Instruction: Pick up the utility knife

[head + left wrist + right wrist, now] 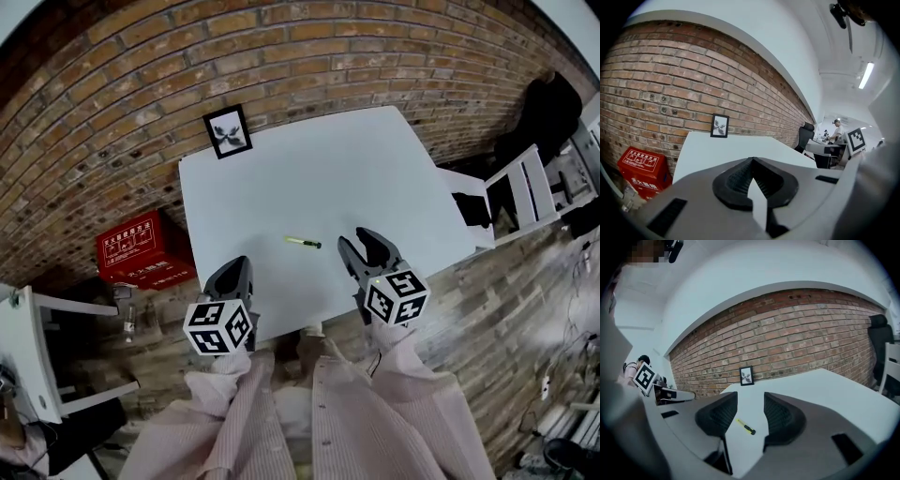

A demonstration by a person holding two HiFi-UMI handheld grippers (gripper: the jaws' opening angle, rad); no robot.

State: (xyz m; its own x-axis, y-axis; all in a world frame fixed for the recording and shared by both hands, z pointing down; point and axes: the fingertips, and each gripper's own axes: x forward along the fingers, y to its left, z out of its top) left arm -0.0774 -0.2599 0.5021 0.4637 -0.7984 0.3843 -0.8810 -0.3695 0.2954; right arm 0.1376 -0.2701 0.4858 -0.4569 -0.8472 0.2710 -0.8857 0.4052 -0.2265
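A small yellow-and-black utility knife (303, 243) lies flat near the front middle of the white table (328, 178). In the right gripper view the utility knife (746, 426) shows between the two spread pads, some way ahead of them. My right gripper (367, 251) is open and hovers over the table's front edge, just right of the knife. My left gripper (233, 278) hangs at the table's front left edge with its pads pressed together and nothing between them; in the left gripper view the left gripper (751, 174) faces the table and the brick wall.
A framed picture (228, 130) leans on the brick wall at the table's far left corner. A red box (141, 248) sits on the floor to the left. White chairs (520, 187) and a black office chair (548, 112) stand to the right.
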